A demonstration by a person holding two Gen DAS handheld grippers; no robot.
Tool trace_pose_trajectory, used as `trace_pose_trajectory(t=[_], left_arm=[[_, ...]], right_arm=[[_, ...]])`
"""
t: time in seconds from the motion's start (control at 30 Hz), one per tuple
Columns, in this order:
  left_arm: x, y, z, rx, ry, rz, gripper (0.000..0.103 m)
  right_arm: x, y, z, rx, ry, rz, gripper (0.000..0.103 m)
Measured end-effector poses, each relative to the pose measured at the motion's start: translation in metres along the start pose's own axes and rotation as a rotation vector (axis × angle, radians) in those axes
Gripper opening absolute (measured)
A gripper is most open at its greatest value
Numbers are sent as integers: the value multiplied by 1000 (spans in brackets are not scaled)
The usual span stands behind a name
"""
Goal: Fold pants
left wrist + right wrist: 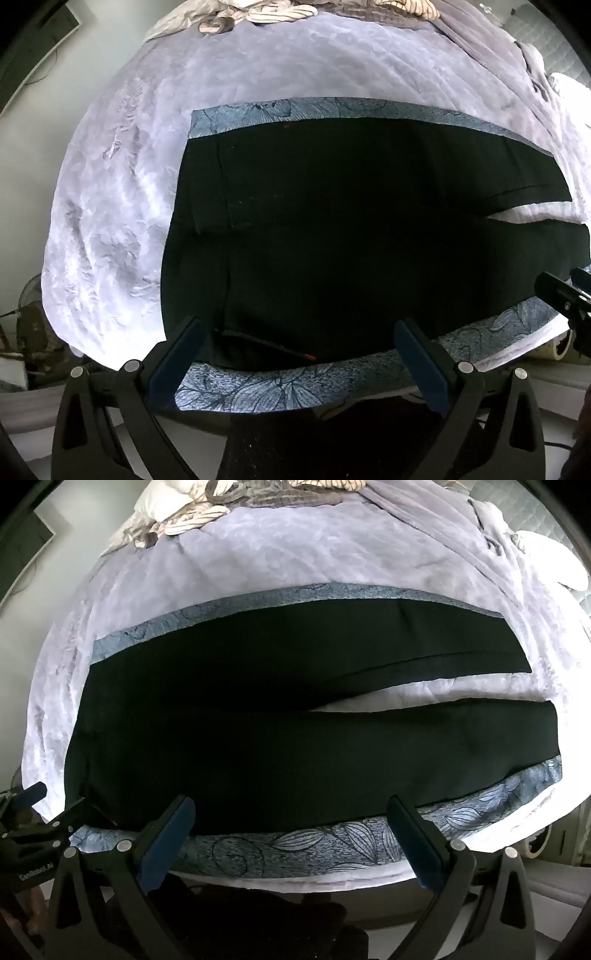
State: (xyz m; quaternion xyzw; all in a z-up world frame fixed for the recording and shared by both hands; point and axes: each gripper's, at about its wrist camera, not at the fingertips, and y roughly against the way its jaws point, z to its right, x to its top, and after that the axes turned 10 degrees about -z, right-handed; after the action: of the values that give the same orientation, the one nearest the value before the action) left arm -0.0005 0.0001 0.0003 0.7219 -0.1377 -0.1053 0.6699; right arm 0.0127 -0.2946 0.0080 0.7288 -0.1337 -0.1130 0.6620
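Strong fisheye bending is seen in both views, with a dark vignette at the corners. The pale bedspread is lit brightly, nearly washed out at the right edge, perhaps by daylight from that side. The black pants are rendered so dark that their folds are barely made out. Focus is fairly sharp; no motion blur is noted.
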Motion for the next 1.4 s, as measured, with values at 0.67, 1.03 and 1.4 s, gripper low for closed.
trace_pose_trajectory(t=[0.67,1.03,1.4], left_arm=[[3,16,1,23,-11,4,103],[4,14,-2,-11,2,-26,103],[4,9,-3,-17,6,-53,103]], right_arm=[[-4,1,-3,-27,13,-3,103],[-6,0,0,-21,4,-5,103],[-6,-5,-1,-13,15,-42,103]])
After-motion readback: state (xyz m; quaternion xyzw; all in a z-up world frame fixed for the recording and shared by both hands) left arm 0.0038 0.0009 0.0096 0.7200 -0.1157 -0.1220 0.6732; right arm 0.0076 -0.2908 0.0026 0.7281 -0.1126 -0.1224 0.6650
